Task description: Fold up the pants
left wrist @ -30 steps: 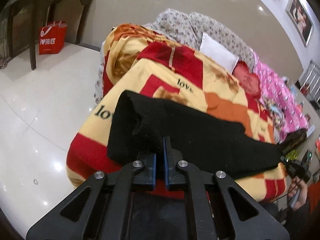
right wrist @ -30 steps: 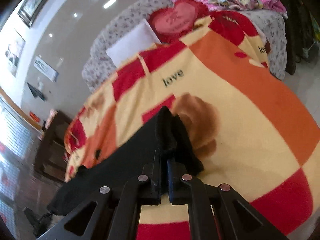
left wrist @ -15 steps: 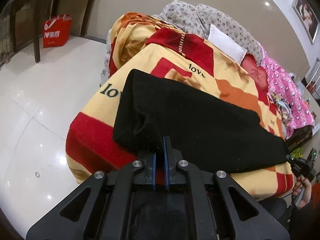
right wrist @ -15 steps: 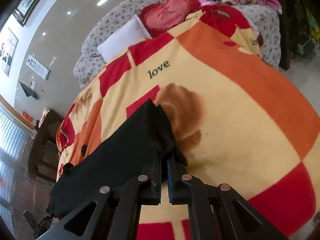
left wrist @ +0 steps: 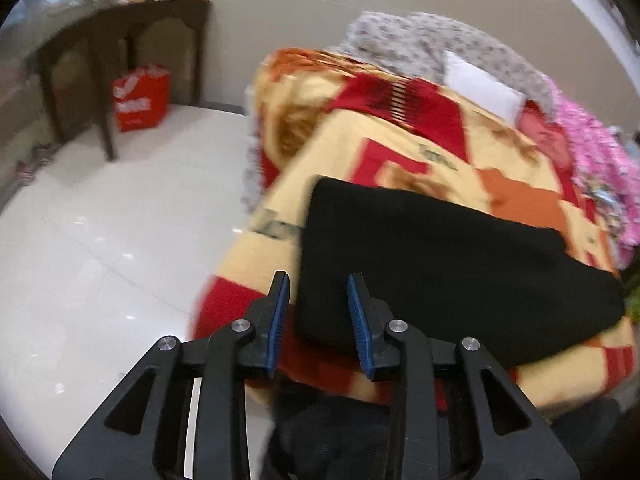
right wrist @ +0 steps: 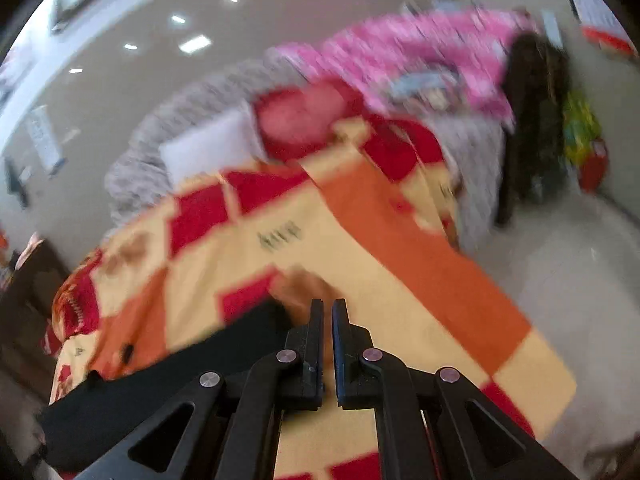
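Note:
The black pants (left wrist: pixel 440 256) lie folded flat on the red, orange and yellow blanket (left wrist: pixel 400 160) at the bed's near edge. My left gripper (left wrist: pixel 318 300) is open and empty, its blue pads just in front of the pants' near left corner. In the right wrist view the pants (right wrist: pixel 160 372) lie at the lower left on the blanket (right wrist: pixel 360 248). My right gripper (right wrist: pixel 327 320) has its jaws nearly together with a narrow gap and nothing between them, just right of the pants' end. Both views are blurred by motion.
A dark wooden table (left wrist: pixel 120 40) with a red bag (left wrist: pixel 140 96) under it stands on the white tiled floor (left wrist: pixel 100 240) to the left. A white pillow (left wrist: pixel 480 84), grey floral bedding and a pink quilt (right wrist: pixel 400 52) lie at the bed's far end. A dark chair (right wrist: pixel 532 120) stands at the right.
Both grippers have let go of the pants, which now lie flat on the blanket. The left gripper opened wide and both pulled back.

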`<state>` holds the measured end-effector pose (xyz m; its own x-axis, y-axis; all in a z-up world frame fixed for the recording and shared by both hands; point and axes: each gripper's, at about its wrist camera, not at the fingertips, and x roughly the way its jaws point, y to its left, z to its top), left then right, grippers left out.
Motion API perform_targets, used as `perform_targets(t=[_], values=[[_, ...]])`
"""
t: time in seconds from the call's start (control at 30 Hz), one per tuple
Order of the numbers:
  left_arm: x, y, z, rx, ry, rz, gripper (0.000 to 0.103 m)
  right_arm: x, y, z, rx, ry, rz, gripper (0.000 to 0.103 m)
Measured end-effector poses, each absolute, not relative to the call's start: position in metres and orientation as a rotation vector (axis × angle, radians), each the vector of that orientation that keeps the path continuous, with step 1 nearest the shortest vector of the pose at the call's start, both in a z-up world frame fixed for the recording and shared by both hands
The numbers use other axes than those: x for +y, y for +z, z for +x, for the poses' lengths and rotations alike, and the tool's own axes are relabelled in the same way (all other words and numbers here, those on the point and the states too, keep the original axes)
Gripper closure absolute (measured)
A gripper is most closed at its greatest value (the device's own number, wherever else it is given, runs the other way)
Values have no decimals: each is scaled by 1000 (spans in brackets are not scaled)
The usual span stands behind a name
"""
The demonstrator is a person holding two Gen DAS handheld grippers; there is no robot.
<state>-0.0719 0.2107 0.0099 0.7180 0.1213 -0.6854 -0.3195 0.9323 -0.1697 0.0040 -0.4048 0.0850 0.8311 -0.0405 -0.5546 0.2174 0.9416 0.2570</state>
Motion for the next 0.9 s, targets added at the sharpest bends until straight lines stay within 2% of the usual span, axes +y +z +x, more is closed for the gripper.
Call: perform_targets(t=[0.1, 0.23, 0.37, 0.47, 0.57, 0.63, 0.9], values=[[210, 21, -83, 635, 389, -236, 74, -334, 102, 7, 547, 142, 150, 100], [160, 43, -93, 522, 178, -97, 74, -223, 95, 25, 634, 503, -16, 100], [116, 21, -73, 639, -30, 86, 74, -134, 74, 51, 707, 709, -138, 100], [125, -1, -52, 724, -2, 63, 73, -88, 49, 74, 791, 727, -244, 100], [137, -4, -41, 702, 7, 12, 68, -70, 17, 102, 855, 597, -414, 100], [139, -7, -33, 687, 16, 10, 65, -80, 13, 115, 839, 581, -362, 100], [140, -6, -44, 674, 10, -14, 65, -79, 31, 120, 873, 451, -244, 100]])
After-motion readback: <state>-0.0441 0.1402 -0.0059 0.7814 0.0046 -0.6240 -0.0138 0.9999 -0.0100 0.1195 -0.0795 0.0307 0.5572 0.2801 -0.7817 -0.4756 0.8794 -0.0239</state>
